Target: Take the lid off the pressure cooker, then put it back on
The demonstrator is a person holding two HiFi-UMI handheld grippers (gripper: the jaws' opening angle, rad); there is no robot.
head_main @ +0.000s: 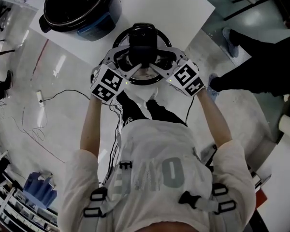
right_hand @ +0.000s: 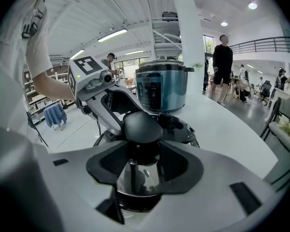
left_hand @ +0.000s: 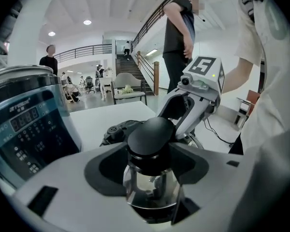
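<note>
The pressure cooker's lid (head_main: 143,37), round with a black centre handle, sits between my two grippers near the white table's front edge. My left gripper (head_main: 120,62) is shut on the lid's left black knob (left_hand: 151,135). My right gripper (head_main: 168,61) is shut on the opposite knob (right_hand: 142,129). Each gripper view shows the other gripper across the lid: the right gripper (left_hand: 183,115) and the left gripper (right_hand: 111,112). The cooker body (head_main: 79,6) stands uncovered at the back left, its black inner pot showing. Whether the lid touches the table I cannot tell.
The white table (head_main: 179,8) runs back and right of the lid. The cooker's blue control panel (left_hand: 24,124) is close on the left. A bystander's legs (head_main: 261,57) are at the right, and a cable (head_main: 63,93) lies on the floor at the left.
</note>
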